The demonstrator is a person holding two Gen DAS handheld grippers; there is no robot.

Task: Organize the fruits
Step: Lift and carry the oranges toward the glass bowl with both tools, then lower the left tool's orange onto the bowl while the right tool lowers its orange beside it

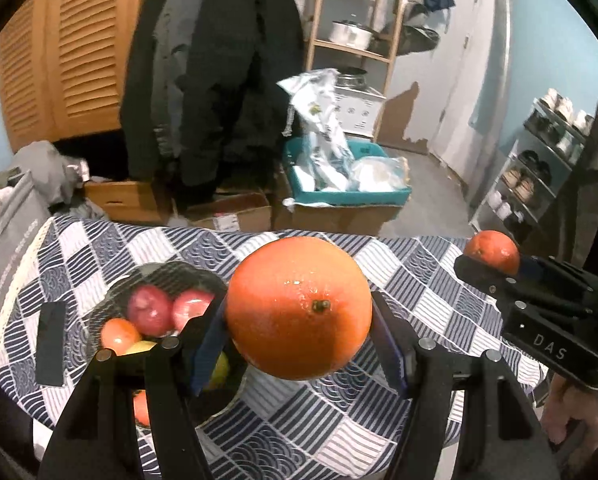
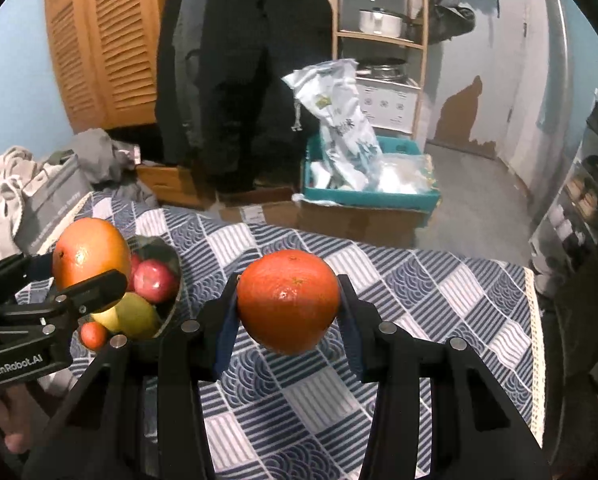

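Left wrist: fruit bowl (image 1: 219, 280) beside orange (image 1: 299, 312).

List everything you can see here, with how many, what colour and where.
large orange: one, orange, held above the cloth
small orange: one, deep orange, held above the cloth
bowl: one, dark, left part of the table
fruit in bowl: several, red, yellow and orange
tablecloth: one, blue and white check
coat: one, black, hanging behind
crate: one, teal, on cardboard boxes, holding bags
shelf: one, wooden, with a pot
left gripper: fingers clamped on the large orange
right gripper: fingers clamped on the small orange
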